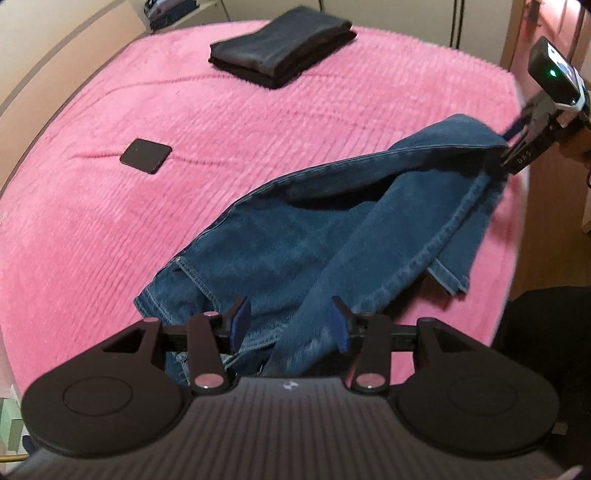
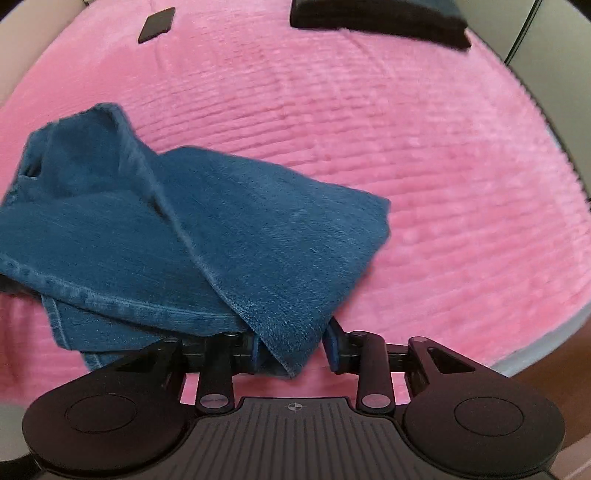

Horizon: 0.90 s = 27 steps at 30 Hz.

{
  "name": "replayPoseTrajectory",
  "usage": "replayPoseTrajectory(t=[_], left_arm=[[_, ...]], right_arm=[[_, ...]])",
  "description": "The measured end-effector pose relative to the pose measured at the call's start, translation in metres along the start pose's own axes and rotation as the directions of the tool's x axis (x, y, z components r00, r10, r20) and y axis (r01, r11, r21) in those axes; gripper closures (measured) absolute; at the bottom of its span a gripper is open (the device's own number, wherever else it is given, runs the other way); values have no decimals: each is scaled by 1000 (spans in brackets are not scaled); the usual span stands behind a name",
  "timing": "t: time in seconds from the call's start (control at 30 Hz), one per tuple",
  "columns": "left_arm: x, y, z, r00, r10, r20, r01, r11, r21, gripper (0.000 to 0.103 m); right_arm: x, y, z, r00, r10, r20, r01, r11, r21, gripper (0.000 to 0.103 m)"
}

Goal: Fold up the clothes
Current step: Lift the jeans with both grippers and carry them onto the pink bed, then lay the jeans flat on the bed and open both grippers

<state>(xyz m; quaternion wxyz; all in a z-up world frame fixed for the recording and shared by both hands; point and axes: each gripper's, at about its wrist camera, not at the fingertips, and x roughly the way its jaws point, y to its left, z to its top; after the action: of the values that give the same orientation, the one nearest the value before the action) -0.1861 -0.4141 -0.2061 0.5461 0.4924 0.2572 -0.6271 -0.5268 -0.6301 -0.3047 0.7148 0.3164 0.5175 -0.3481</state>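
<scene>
Crumpled blue jeans lie on a pink blanket near the bed's front edge. My left gripper hangs over their near end, its jaws apart. One denim leg runs loosely between the blue pads, and I see no pinch. My right gripper is shut on a folded corner of the jeans. In the left wrist view the right gripper holds that edge lifted at the right, with cloth draping down from it.
A folded black garment sits at the far side of the bed, also visible as the garment in the right wrist view. A small black square pad lies left of centre. The bed's edge drops off at the right.
</scene>
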Motion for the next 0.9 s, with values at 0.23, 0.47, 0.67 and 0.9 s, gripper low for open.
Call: replayPoseTrajectory(t=[0.23,0.47,0.67,0.9], left_arm=[[29,-15,76,1000,7,-7,-7,999,49,62],[46,-12,125,998,54,12,-55,994,91,61],[54,-3,103,995,82,-63,-78,995,66,61],[60,13,32,986,99,-131,-87,992,92,51]], right_arm=[[-94,-64,49,988,-6,155,25,992,-124,102],[-117,-124,140,935,-146,323,196,972,-127,103],[-99,-113,137,950,-88,301,140,978,-154,52],[-56,-33,74,987,22,158,13,976,-219,22]])
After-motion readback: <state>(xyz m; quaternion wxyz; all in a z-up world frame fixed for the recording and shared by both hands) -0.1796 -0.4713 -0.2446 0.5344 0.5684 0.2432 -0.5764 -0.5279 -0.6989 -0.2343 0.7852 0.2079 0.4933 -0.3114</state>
